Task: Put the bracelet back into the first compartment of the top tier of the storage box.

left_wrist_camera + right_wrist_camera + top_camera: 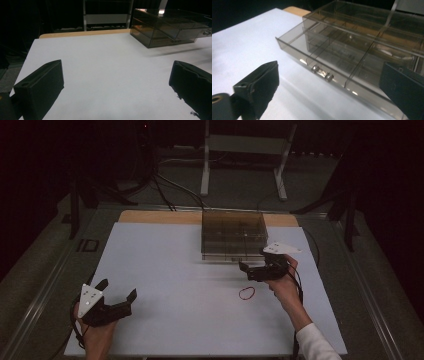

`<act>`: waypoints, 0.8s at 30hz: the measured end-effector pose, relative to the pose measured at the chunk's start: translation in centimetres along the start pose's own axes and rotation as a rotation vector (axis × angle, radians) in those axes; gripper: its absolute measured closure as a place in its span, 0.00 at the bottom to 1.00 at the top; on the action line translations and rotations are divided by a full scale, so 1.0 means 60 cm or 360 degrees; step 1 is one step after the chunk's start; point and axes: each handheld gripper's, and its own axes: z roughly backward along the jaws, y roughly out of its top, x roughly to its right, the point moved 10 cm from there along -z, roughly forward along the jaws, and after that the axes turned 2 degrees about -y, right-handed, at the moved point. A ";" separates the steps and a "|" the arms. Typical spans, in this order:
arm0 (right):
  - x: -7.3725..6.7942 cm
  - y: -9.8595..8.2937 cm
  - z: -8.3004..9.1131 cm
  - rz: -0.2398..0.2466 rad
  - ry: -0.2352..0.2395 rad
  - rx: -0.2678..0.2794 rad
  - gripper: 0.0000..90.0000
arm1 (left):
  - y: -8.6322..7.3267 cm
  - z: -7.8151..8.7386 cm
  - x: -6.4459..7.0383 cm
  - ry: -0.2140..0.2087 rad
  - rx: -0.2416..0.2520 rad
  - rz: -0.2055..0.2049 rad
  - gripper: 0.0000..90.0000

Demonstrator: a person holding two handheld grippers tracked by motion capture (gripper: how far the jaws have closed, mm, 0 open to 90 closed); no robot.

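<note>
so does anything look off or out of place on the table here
Two small things. The bottom drawer of the clear drawer box is pulled partway out, in front of the open right hand-held gripper. A red rubber band lies loose on the white table, near that gripper. Nothing looks spilled or broken.

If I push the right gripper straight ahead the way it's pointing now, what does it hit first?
Most likely the front panel of the pulled-out drawer of the clear organizer box, close to its small metal handle. The right gripper is open and aimed at it with bare table between; exact depth is hard to judge.
</note>
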 end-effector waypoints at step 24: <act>-0.026 -0.048 -0.001 0.0091 0.0071 -0.0249 0.00 | -0.002 -0.001 -0.001 0.0009 -0.0010 -0.0008 0.01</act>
